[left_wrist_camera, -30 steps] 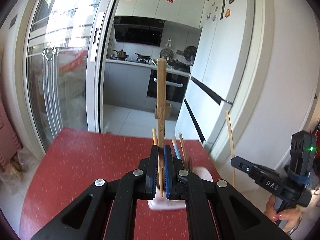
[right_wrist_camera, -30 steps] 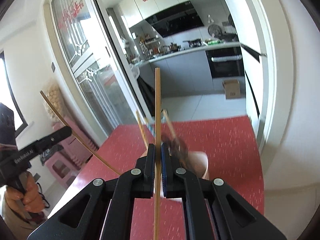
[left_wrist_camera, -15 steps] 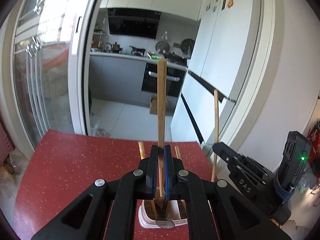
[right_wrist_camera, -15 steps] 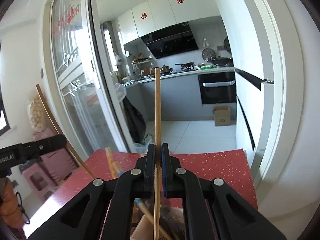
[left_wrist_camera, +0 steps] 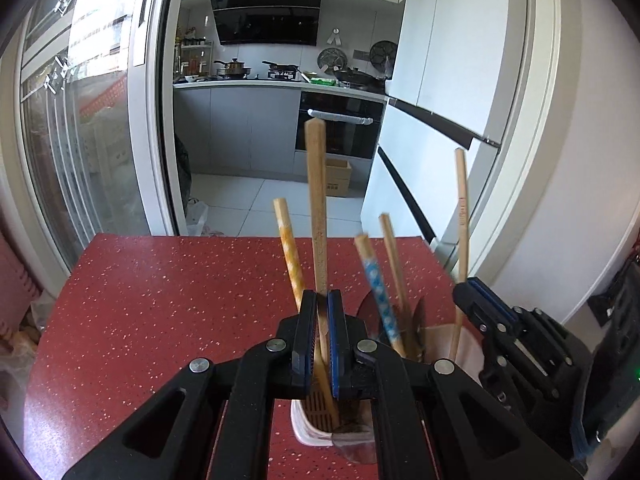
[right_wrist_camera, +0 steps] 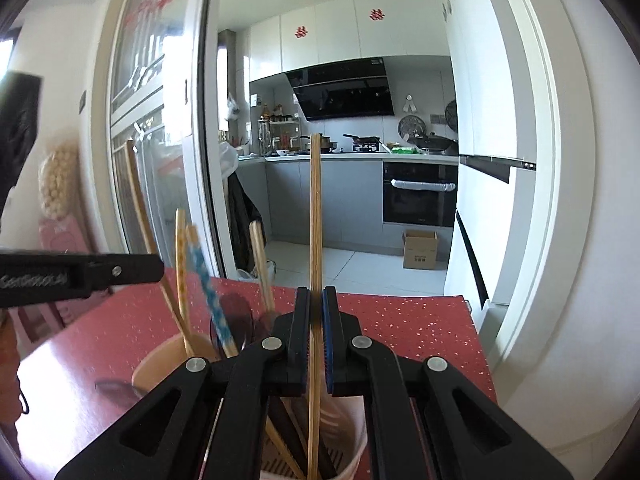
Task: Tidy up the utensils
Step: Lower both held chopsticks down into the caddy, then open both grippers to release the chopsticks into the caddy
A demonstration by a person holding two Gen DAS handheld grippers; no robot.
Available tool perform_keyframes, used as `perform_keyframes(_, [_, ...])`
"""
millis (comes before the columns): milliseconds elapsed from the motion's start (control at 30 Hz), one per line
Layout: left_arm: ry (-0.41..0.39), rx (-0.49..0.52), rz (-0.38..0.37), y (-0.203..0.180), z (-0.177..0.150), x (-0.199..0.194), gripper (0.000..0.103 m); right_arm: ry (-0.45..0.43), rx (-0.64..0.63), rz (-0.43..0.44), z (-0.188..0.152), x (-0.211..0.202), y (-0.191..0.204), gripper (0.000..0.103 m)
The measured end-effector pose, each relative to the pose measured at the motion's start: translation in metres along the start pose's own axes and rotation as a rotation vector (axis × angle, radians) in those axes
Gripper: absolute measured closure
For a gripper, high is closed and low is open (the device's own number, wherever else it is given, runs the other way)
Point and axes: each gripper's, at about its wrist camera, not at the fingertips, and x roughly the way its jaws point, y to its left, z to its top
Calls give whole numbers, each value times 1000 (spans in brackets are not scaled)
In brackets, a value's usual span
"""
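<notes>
Left gripper (left_wrist_camera: 322, 312): pads pressed onto a broad wooden utensil handle (left_wrist_camera: 316, 196), upright, its lower end down inside the utensil holder (left_wrist_camera: 308, 432). Right gripper (right_wrist_camera: 316, 312): pads pinching a thin wooden chopstick (right_wrist_camera: 315, 216), also upright, tip already below the holder's rim in the right wrist view.

Holder: pale plastic tub, standing on the red table (left_wrist_camera: 160, 300), toward its right edge and near side. Already in it: a blue-patterned chopstick (left_wrist_camera: 374, 280), a yellow-patterned stick (left_wrist_camera: 288, 248), a plain stick (left_wrist_camera: 392, 256), and 2 dark spoon bowls, partly hidden. Both grippers crowd over the same opening; the right one shows at the right of the left wrist view (left_wrist_camera: 480, 300).

Risks, as judged:
- 2 tools descending into 1 narrow tub: bodies could knock together, jarring either grip.
- Held pieces could snag on leaning sticks or spoons, so a release leaves them propped high, not seated.
- Tub looks light and sits close to the table's right edge; a sideways push from either handle could tip it or slide it off.
- Chopstick is thin; a skewed release could let it pivot out over the rim.
</notes>
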Motion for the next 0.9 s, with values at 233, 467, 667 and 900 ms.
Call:
perform_keyframes(233, [16, 27, 35, -1, -17, 6, 68, 34, -49, 5, -13, 2, 6, 97])
perform_keyframes(467, [17, -28, 21, 12, -22, -2, 67, 122, -34, 45, -13, 10, 3, 96])
perform_keyframes(667, [35, -64, 49, 24, -28, -4, 67, 145, 15, 62, -11, 6, -2, 72])
perform_keyframes(900, [32, -76, 81, 29, -39, -14, 67, 149, 60, 65, -6, -12, -9, 68])
